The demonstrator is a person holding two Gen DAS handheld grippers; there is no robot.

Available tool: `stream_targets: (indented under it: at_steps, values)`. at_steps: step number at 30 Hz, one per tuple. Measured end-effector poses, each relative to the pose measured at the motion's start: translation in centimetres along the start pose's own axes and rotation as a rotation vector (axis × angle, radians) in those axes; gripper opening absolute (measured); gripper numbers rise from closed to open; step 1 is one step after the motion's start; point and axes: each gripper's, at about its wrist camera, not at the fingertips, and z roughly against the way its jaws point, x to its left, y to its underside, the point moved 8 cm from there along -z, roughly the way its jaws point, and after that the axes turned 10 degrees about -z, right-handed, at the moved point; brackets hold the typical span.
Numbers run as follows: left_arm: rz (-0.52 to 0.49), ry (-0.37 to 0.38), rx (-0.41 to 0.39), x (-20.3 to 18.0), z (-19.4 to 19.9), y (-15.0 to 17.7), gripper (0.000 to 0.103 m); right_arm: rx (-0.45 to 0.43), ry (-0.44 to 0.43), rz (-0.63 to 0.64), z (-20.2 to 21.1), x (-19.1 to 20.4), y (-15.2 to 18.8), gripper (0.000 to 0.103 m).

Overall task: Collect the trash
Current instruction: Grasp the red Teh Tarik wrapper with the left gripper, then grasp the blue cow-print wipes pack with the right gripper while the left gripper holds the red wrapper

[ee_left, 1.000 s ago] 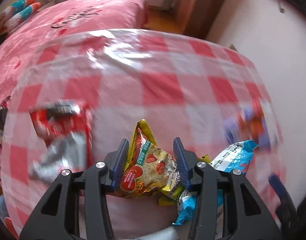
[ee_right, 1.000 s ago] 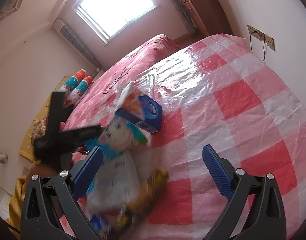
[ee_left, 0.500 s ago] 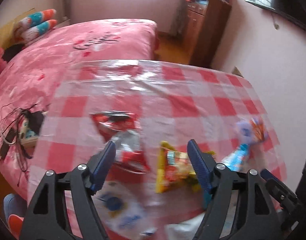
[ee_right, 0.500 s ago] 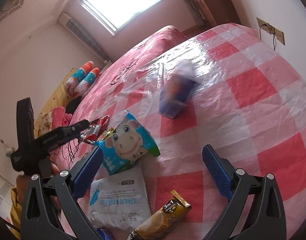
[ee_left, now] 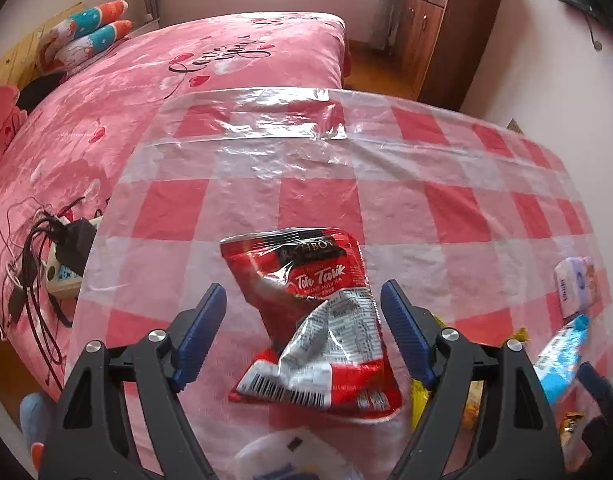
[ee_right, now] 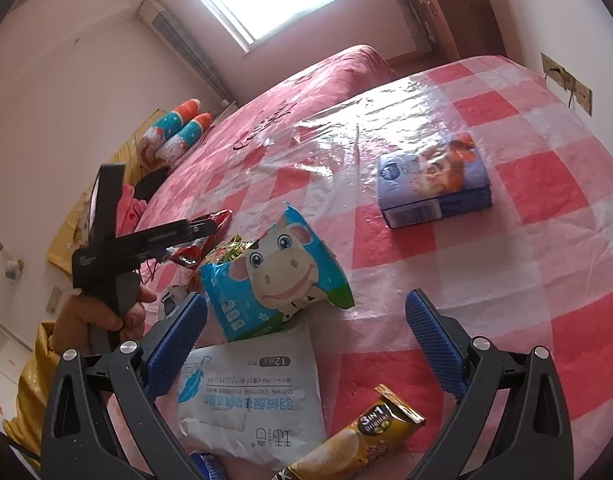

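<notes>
My left gripper (ee_left: 304, 322) is open, its blue fingers either side of a crumpled red and silver tea wrapper (ee_left: 314, 328) lying on the checked table (ee_left: 446, 208). It also shows in the right wrist view (ee_right: 210, 226), above that wrapper (ee_right: 194, 252). My right gripper (ee_right: 306, 340) is open and empty over a pile: a blue cow packet (ee_right: 278, 276), a white wipes pouch (ee_right: 250, 396), a yellow 3-in-1 sachet (ee_right: 362, 436) and a yellow snack bag (ee_right: 230, 246).
A purple box (ee_right: 434, 180) lies on the table to the right; it also shows at the edge of the left wrist view (ee_left: 574, 286). A pink bed (ee_left: 146, 80) lies beyond the table, with a power strip and cables (ee_left: 54, 256). A wooden cabinet (ee_left: 446, 28) stands by the wall.
My left gripper let go of the yellow snack bag, opened, pulled back and shifted left over the red wrapper. The purple box, earlier in motion, now lies still farther right on the table.
</notes>
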Motion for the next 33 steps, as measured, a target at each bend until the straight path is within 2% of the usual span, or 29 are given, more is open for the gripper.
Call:
stream_targets:
  at_steps: [2, 3, 8, 16, 25, 33]
  values:
    - [0.005, 0.014, 0.002, -0.2, -0.4, 0.1, 0.063, 0.007, 0.012, 0.022, -0.3, 0.3, 0.2, 0.098]
    - [0.016, 0.022, 0.007, -0.2, -0.5, 0.2, 0.059, 0.011, 0.017, 0.037, -0.4, 0.5, 0.3, 0.098]
    - [0.014, 0.005, -0.016, -0.4, -0.1, 0.5, 0.055, 0.008, 0.062, 0.116, -1.3, 1.8, 0.7, 0.098]
    - [0.040, 0.027, -0.033, 0.1, 1.4, 1.8, 0.052, 0.021, 0.170, 0.255, -3.1, 3.2, 1.0, 0.098]
    - [0.057, 0.070, -0.095, 1.0, 4.6, 3.8, 0.051, 0.078, 0.262, 0.353, -5.7, 4.1, 1.6, 0.098]
    - [0.082, 0.104, -0.114, 2.4, 6.7, 6.3, 0.051, 0.107, 0.313, 0.390, -7.6, 4.5, 1.8, 0.098]
